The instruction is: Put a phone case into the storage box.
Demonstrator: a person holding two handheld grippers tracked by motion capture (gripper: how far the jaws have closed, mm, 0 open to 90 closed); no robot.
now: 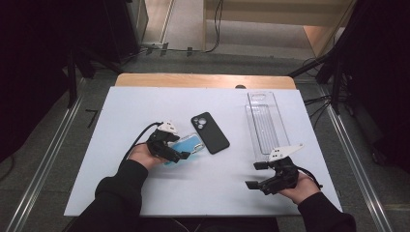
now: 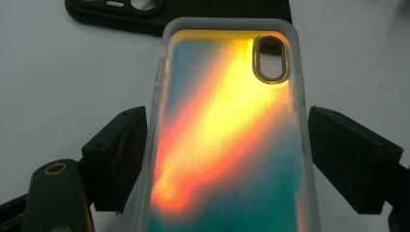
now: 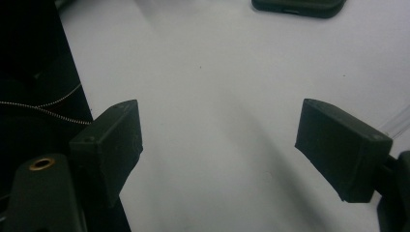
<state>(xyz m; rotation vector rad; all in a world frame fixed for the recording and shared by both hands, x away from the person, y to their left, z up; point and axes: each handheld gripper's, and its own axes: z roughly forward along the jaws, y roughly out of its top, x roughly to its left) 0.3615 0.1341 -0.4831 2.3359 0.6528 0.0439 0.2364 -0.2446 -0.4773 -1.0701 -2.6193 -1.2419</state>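
The colourful phone case (image 2: 227, 140) lies flat on the white table (image 1: 121, 111), left of centre, directly under the left gripper (image 1: 181, 153), with its camera cutout (image 2: 271, 59) at the far end as that gripper looks along it. In the left gripper view the case runs lengthwise straight away from the gripper, so its long axis lines up with the gripper's own line of sight and its two long edges face the two jaws. The left jaw stands at or very near the case's left edge; the right jaw shows a narrow strip of table between it and the right edge. So the jaws straddle the case across its narrow width without yet clamping it, as far as I can judge. A squeeze across the short axis looks like the move this sets up.

In the high view the case points up and to the right, toward the black phone case (image 1: 210, 132), which lies just beyond its far end, at a slant.

The left hand is plainly the nearer one. The right gripper (image 1: 257, 175) sits well apart near the table's right front, jaws spread wide with only bare table between them, just in front of the clear plastic tray (image 1: 263, 123).
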